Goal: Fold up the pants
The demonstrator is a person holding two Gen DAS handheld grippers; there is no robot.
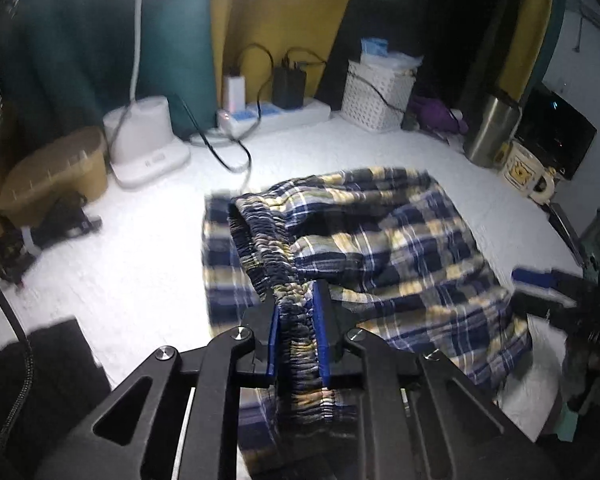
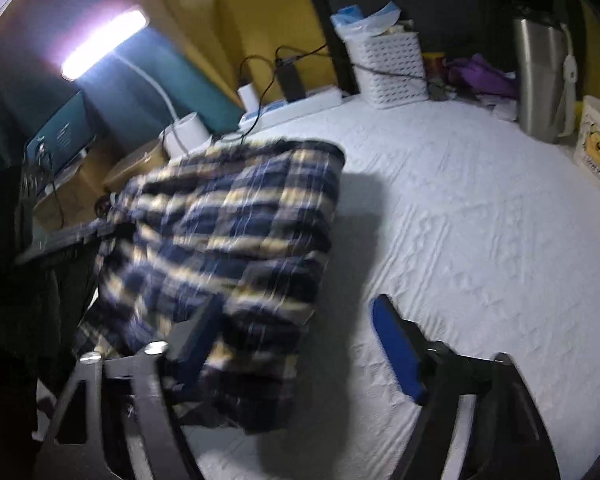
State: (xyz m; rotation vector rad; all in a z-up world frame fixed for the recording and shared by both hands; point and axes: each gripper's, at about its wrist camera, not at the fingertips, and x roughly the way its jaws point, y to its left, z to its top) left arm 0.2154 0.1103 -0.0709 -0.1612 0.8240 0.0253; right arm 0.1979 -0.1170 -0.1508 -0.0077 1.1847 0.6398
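Observation:
Blue, yellow and white plaid pants [image 1: 400, 240] lie bunched on the white bed sheet [image 1: 140, 264]. My left gripper [image 1: 300, 300] is shut on their gathered elastic waistband [image 1: 260, 240], which runs between the blue pads and lifts off the sheet. In the right wrist view the pants [image 2: 228, 208] hang blurred at left, above their shadow. My right gripper [image 2: 296, 308] stands open. Its left finger [image 2: 196, 332] is against the cloth's lower edge, and its blue right pad [image 2: 396, 352] is well apart over bare sheet. The right gripper's blue tip [image 1: 532, 276] shows beside the pants in the left wrist view.
Along the far wall stand a white lamp base [image 1: 148, 140], a power strip with chargers [image 1: 276, 112], a white lattice basket [image 1: 376, 96], a steel flask [image 1: 488, 132] and a cartoon mug [image 1: 524, 168]. A black cable [image 1: 220, 152] trails onto the sheet. A tan box [image 1: 56, 172] sits left.

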